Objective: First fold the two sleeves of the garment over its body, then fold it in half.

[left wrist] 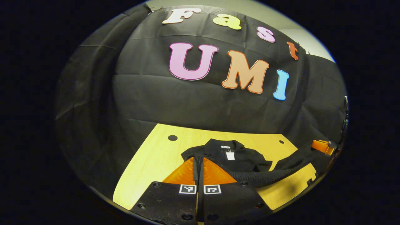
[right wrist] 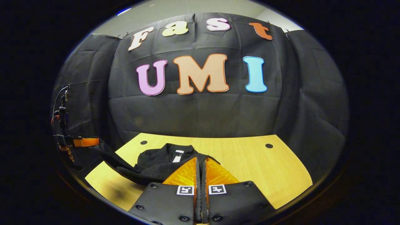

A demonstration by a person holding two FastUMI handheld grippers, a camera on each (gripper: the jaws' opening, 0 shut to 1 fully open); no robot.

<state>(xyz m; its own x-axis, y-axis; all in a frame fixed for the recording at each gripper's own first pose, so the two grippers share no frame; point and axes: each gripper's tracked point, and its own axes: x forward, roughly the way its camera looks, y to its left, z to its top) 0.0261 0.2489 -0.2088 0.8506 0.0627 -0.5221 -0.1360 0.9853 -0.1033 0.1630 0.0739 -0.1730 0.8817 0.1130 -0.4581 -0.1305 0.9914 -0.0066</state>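
The black garment [left wrist: 237, 156] lies on the wooden surface [left wrist: 150, 162], collar toward the booth wall. Each claw is clenched on a fold of cloth at a bottom corner: the left claw [left wrist: 198, 162] and the right claw [right wrist: 200, 164]. The sleeves look already gathered over the body, so the halving seems underway. The lower hem is hidden behind the claws.

left hand-held gripper [left wrist: 198, 162] closed, right hand-held gripper [right wrist: 200, 162] closed

Two grippers [left wrist: 198, 161] [right wrist: 200, 161]: dark screw-studded bodies, each with paired square black-and-white markers.
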